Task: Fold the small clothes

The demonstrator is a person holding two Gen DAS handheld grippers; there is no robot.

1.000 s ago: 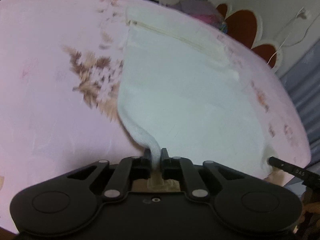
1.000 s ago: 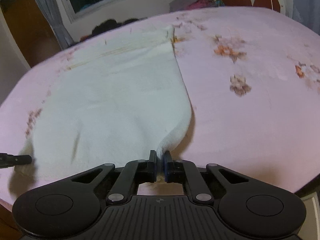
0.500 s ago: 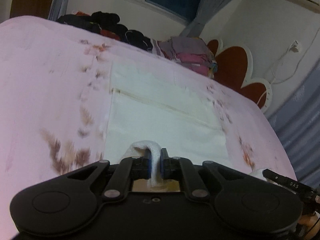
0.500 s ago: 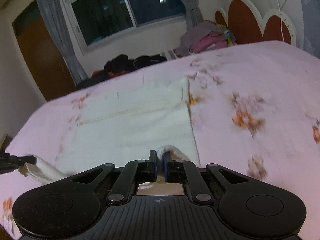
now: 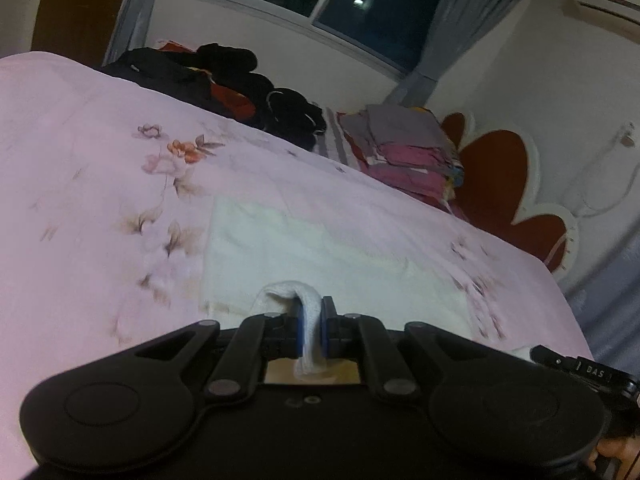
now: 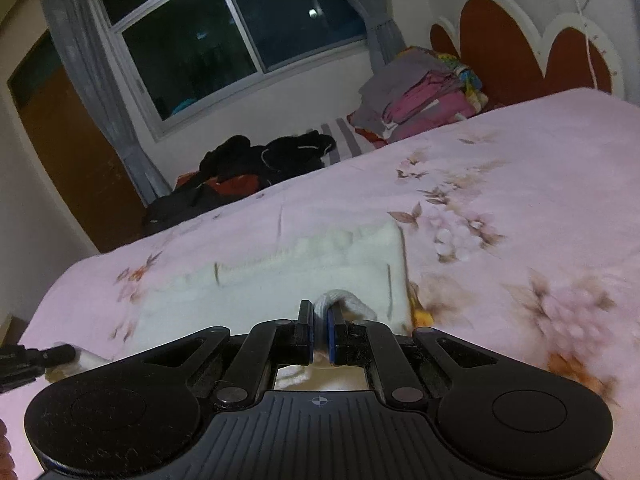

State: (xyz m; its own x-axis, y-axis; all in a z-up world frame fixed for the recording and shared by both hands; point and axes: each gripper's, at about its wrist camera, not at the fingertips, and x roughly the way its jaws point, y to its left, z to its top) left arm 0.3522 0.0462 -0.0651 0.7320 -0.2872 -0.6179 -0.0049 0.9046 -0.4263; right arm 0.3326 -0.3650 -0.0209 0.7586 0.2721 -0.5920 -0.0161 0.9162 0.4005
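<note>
On the pink floral bedspread [image 5: 100, 208], toward its near edge, lies the white garment [image 5: 320, 256], flat; I see my left gripper [image 5: 311, 330] clamped on a bunched corner of it, cloth looping up over the blue pads; my right gripper [image 6: 319, 336] likewise pinched tight on the opposite near corner [image 6: 344, 300]; both corners lifted above the flat part; along the bed's far edge sit a dark clothes pile [image 6: 256, 164] and a folded stack [image 6: 424, 96] by the headboard corner.
</note>
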